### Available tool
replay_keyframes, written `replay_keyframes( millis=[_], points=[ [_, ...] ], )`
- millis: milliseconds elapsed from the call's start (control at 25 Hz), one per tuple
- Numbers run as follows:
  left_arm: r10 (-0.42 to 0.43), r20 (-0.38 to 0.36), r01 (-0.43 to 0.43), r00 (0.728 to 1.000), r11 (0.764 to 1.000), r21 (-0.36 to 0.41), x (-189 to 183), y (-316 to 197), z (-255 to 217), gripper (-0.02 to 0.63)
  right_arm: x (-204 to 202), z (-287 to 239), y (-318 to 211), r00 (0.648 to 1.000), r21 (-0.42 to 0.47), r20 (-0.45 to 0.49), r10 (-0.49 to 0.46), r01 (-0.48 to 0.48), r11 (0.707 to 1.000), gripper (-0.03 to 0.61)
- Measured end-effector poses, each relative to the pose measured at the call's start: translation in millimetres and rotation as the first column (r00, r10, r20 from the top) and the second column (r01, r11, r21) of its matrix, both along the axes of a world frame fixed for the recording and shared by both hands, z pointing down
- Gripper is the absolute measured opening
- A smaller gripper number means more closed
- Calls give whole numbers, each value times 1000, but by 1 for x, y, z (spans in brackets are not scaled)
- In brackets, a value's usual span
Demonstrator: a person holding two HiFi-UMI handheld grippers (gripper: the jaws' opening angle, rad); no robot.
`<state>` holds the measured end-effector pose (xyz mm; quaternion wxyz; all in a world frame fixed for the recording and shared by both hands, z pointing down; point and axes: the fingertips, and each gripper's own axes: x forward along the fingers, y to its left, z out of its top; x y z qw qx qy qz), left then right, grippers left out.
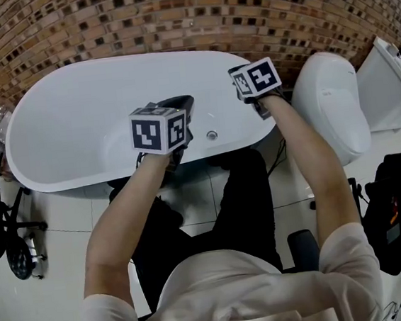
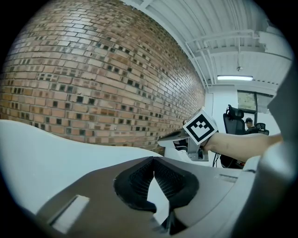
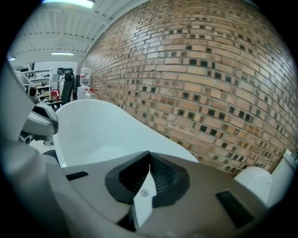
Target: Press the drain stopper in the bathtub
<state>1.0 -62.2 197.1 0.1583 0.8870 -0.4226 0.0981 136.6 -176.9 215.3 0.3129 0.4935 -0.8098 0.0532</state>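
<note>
1. Fingers (image 2: 139, 179) of the left gripper (image 2: 153, 163) meet at their tips with nothing between them; the right gripper (image 3: 149, 160) is likewise closed and empty
2. Both hang over the white bathtub (image 1: 76, 126), the left one just inside the near rim and the right one nearer the tub's right end
3. One small round metal piece on the near inner wall looks to be the drain stopper (image 1: 212, 135); it lies between the two grippers and neither touches it
4. By my reading the press is not yet done: a closed tip has to come down onto it and push
5. No water or objects show in the tub; the toilet (image 1: 330, 103) beside it has its lid down
</note>
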Motion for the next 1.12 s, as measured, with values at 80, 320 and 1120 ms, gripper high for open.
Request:
replay_keyframes(
  millis=[80,320,1120],
  points=[
    [-1,-4,1,1000,1000,20,-1,5,-4,9,0,-6,7,1000,22,10,-2,1,1000,15],
    [-6,-26,7,1000,999,42,-5,18,-5,9,-5,-24,27,998,83,66,-24,19,996,15],
    [-26,-61,31,998,996,78,-21,44,4,9,-14,-17,79,984,123,159,-74,55,991,15]
  ],
)
